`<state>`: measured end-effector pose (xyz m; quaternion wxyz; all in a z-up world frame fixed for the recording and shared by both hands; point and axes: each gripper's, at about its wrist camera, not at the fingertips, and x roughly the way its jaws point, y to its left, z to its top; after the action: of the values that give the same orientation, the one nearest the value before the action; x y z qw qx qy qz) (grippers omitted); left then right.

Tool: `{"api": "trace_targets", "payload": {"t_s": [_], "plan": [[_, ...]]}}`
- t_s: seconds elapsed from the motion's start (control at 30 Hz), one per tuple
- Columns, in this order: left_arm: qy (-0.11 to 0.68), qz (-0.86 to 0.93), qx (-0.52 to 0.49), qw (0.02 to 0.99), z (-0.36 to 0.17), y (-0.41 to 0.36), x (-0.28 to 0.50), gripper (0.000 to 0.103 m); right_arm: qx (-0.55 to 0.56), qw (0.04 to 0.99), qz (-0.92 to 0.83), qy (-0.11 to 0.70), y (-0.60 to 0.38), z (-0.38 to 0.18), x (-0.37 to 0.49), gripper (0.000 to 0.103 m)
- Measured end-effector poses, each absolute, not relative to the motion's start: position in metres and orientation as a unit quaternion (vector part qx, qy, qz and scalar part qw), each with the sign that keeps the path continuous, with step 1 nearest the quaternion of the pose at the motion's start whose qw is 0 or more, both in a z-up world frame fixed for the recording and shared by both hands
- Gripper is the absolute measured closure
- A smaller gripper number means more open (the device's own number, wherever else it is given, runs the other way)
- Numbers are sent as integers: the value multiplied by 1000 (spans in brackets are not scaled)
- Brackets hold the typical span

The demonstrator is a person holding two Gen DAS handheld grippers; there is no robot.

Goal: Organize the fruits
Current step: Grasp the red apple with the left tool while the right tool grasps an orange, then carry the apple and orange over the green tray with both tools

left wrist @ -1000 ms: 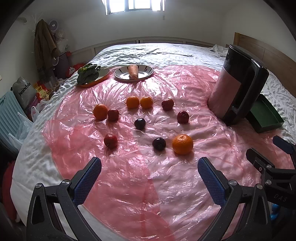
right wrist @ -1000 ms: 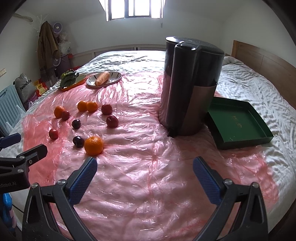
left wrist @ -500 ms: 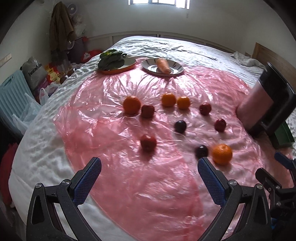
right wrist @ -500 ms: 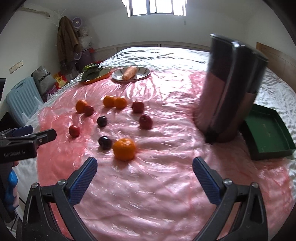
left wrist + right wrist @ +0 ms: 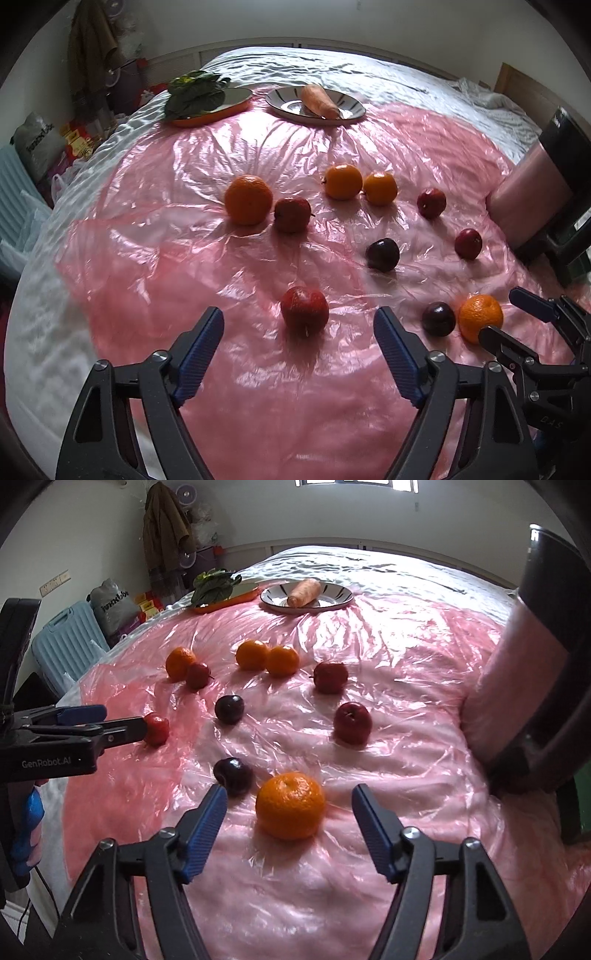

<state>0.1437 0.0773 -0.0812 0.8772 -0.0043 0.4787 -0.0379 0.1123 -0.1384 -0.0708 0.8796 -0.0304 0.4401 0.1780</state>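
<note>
Lying on a pink plastic sheet (image 5: 229, 387) spread over a bed (image 5: 332, 62), the loose fruit is sitting in a scatter: a red apple (image 5: 304, 309) is resting just ahead of the left gripper (image 5: 299, 345), framed between its blue pads (image 5: 201, 349) but not touched by them. That gripper's jaws have just been closing in, and they are standing apart with a clear gap on each side of the apple. The right gripper (image 5: 290, 821) is hovering in the same way over a large orange (image 5: 290, 805), its jaws spread wider than the fruit and gripping nothing. A dark plum (image 5: 232, 775) is sitting just beside the orange, near the gripper's left finger. Farther out, a second plum (image 5: 382, 254) is lying mid-sheet, with two more red apples (image 5: 468, 243) toward the right, a pair of oranges (image 5: 342, 181) touching each other behind them, and another orange (image 5: 248, 199) pressing against a fourth apple (image 5: 291, 214). At the far edge of the sheet, a striped plate (image 5: 351, 107) is holding a carrot (image 5: 319, 100), and an orange dish (image 5: 207, 116) beside it is carrying leafy greens (image 5: 195, 92). A tall dark appliance (image 5: 535, 657) is standing at the right. A coat (image 5: 164, 528) is hanging on the wall, and a pale blue suitcase (image 5: 68, 642) is standing beside the bed.
</note>
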Motion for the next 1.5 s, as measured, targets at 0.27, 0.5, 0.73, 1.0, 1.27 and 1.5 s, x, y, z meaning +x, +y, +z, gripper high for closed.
{"api": "trace_targets", "payload": {"t_s": [0.27, 0.5, 0.73, 1.0, 1.27, 1.5], "plan": [[500, -48, 13, 865, -102, 74, 168, 50, -44, 865, 178, 466, -137, -89, 125, 24], [515, -52, 24, 856, -117, 71, 172, 68, -43, 859, 188, 475, -136, -98, 127, 48], [518, -65, 12, 853, -116, 77, 172, 75, -31, 855, 199, 478, -140, -98, 127, 50], [518, -57, -33, 853, -108, 96, 163, 75, 0, 858, 205, 471, -150, -89, 123, 50], [507, -48, -37, 860, -86, 101, 142, 75, 22, 864, 207, 459, -159, -70, 106, 50], [496, -94, -20, 863, -55, 71, 107, 75, 31, 870, 198, 451, -192, -55, 67, 50]]}}
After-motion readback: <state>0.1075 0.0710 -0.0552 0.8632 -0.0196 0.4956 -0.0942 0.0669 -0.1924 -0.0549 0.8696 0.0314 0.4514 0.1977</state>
